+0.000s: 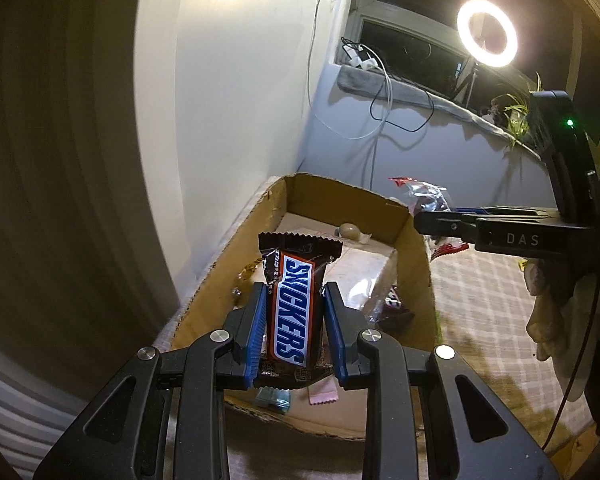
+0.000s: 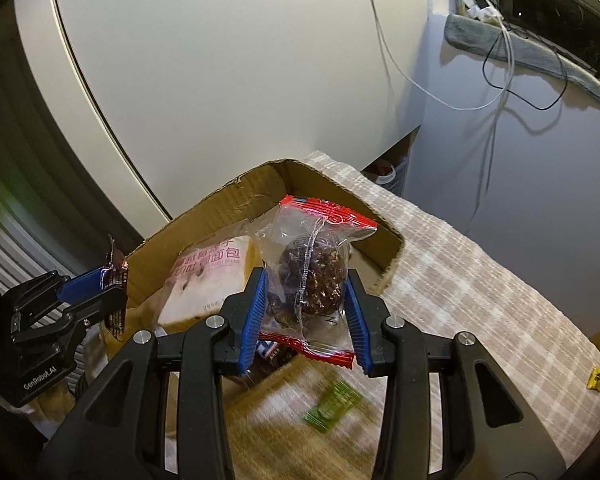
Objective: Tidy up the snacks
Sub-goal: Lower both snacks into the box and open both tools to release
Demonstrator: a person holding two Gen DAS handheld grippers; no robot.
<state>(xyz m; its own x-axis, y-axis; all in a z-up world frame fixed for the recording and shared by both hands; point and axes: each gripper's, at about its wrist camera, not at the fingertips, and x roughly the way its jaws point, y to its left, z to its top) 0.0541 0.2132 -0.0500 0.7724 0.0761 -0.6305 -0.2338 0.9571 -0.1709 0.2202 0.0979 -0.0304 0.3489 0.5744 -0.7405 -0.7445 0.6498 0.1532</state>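
I'm wearing black grippers w/ ribbed blue fingers [image 1: 255, 332], silver screws [image 1: 221, 335]; right gripper [image 1: 440, 228] showing "DAS", green LED.

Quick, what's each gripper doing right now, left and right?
Left gripper: closed on the Snickers bar, over the cardboard box.
Right gripper: closed on the clear packet with a dark round snack inside.

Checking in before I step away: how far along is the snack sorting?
Done: the cardboard box already holds a bread pack and smaller sweets. In hand: the left gripper grips a Snickers bar, and the right gripper a clear-wrapped brown snack ball, both near the box. Left: a green packet and a yellow one on the cloth.
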